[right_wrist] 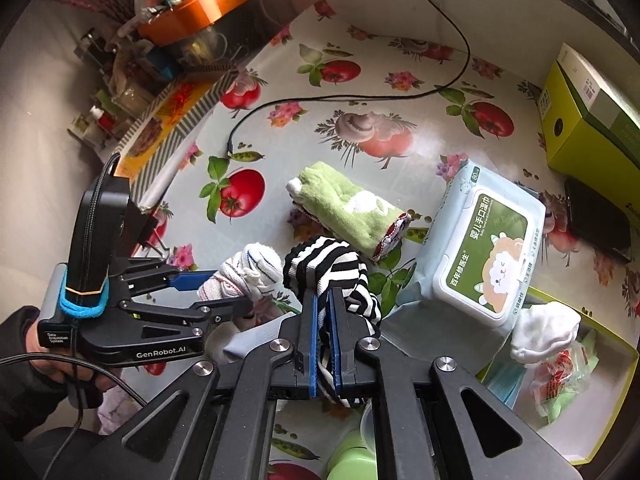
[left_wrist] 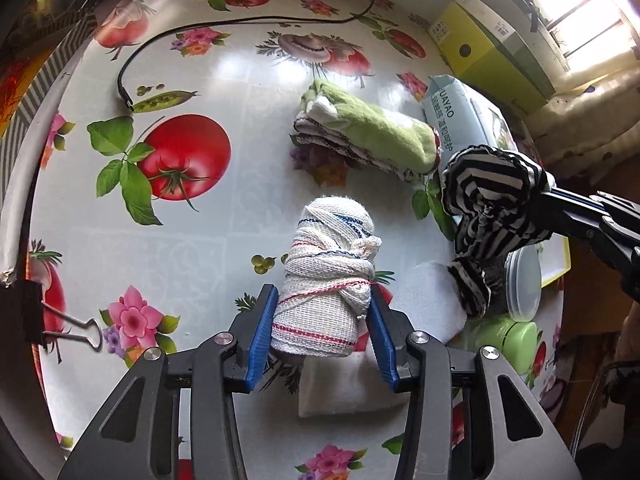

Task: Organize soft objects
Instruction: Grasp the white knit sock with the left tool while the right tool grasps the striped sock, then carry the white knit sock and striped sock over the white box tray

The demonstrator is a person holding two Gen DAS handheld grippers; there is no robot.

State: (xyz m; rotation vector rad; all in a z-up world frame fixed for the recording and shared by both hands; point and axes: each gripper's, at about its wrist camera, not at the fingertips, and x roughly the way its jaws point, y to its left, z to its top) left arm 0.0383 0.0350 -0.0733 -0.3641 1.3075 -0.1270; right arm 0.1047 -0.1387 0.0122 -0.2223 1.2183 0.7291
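My left gripper (left_wrist: 322, 300) is shut on a rolled white cloth with red and blue stripes (left_wrist: 326, 280) and holds it above the table; it also shows in the right wrist view (right_wrist: 244, 276). My right gripper (right_wrist: 322, 300) is shut on a black-and-white striped cloth (right_wrist: 332, 268), held above the table just right of the white roll; it also shows in the left wrist view (left_wrist: 488, 208). A rolled green towel (left_wrist: 372, 132) lies on the table beyond both, also in the right wrist view (right_wrist: 348, 208).
The table has a fruit-print oilcloth (left_wrist: 160, 220). A wet-wipes pack (right_wrist: 484, 252), a yellow-green box (right_wrist: 592, 120), a black cable (left_wrist: 240, 24), a yellow-rimmed tray (right_wrist: 616, 364) holding a white cloth (right_wrist: 544, 332), a green container (left_wrist: 508, 340) and white folded cloths (left_wrist: 432, 300) lie around.
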